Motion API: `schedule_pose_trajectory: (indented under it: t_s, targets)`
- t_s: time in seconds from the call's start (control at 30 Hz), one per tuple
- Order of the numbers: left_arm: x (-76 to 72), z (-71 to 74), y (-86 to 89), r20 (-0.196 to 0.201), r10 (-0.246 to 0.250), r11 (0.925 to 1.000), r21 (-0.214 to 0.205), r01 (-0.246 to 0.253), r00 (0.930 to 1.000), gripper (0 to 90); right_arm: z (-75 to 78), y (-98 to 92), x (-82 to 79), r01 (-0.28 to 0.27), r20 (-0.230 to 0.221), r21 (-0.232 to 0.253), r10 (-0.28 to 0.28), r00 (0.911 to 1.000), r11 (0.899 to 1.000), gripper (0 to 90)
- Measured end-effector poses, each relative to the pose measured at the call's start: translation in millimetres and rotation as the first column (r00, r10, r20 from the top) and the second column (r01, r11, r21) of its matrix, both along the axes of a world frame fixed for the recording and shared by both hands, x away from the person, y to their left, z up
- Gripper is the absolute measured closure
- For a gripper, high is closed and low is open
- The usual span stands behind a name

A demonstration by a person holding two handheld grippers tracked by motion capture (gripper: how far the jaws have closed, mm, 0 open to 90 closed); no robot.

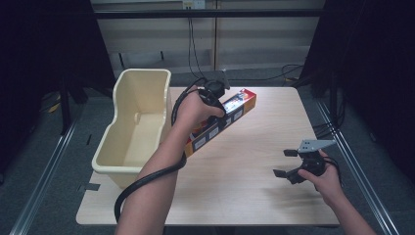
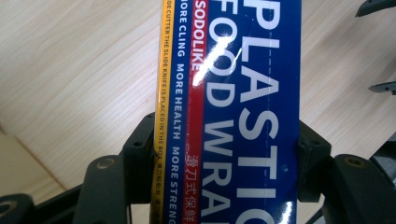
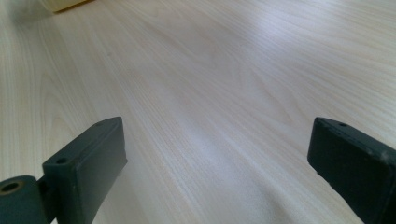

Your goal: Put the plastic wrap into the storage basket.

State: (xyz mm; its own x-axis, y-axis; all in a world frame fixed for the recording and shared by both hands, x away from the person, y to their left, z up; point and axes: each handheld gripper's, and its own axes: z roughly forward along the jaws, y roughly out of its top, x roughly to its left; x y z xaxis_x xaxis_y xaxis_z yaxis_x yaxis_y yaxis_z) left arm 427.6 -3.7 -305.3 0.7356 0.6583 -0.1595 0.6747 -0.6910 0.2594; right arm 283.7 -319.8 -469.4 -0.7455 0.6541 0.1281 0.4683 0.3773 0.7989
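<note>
While the left claw (image 2: pixel 224 154) clenches the blue plastic wrap box (image 2: pixel 233 93), its hand (image 1: pixel 195 110) hides the box's middle; the right claw (image 3: pixel 217 158) is released.

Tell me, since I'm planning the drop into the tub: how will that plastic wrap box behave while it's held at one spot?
The plastic wrap box looks stiff: it spans straight beyond the left gripper. Its glossy print suggests it could slip. Long and clamped across its width, it may pivot.
</note>
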Motion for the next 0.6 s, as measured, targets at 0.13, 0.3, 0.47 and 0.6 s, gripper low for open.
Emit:
schedule_pose_trajectory:
  t_s: [0.13,0.3,0.47,0.6]
  targets:
    - [-0.4,7.4,8.4,-0.006,0.022,0.9998,-0.002,-0.022,0.9997,39.9,0.4,-0.1,0.1,-0.007,-0.001,0.001,0.007,1.0000,1.000,4.2]
    - [-0.9,17.9,17.5,-0.009,0.042,0.9991,-0.008,-0.042,0.9991,39.9,0.1,0.1,0.4,-0.008,0.001,-0.002,0.008,1.0000,1.000,4.2]
    - [-0.8,25.5,24.1,-0.014,0.055,0.9984,-0.007,-0.055,0.9984,39.9,0.4,-0.1,0.0,-0.006,-0.002,0.000,0.006,1.0000,1.000,4.2]
    - [-0.9,33.8,33.6,-0.007,0.073,0.9973,-0.010,-0.073,0.9973,39.9,-0.4,0.3,0.3,-0.007,-0.010,0.001,0.007,0.9999,1.000,4.2]
